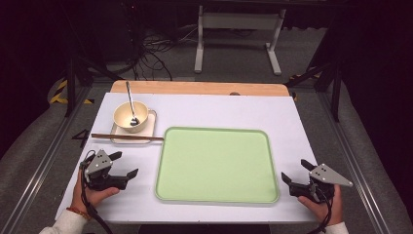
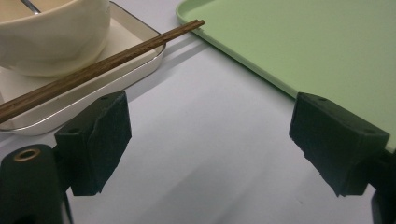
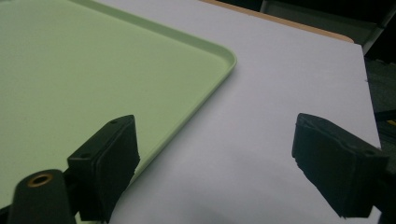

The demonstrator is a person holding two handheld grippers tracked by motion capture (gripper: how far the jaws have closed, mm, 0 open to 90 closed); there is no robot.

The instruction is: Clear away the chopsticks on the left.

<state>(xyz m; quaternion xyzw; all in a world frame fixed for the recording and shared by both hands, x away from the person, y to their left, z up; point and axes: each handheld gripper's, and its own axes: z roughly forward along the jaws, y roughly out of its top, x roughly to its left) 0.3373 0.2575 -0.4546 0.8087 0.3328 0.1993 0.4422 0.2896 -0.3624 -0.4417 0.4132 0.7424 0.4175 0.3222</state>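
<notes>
Both hands rest low on the white surface (image 1: 204, 109), left tool (image 1: 125, 165) and right tool (image 1: 293, 170) gaping empty, aimed inward, while the dark wooden chopsticks (image 1: 127, 137) lie left-to-right across the far-left white rectangular dish (image 1: 151, 127).

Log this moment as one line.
left tongs: open, empty | right tongs: open, empty | chopsticks: across dish | spoon: in bowl | tray: bare

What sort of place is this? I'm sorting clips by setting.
Probably a lab set up for recording: table framed by metal rails, loose cables on the floor, dark surroundings, a hand-held gripper at each side.
</notes>
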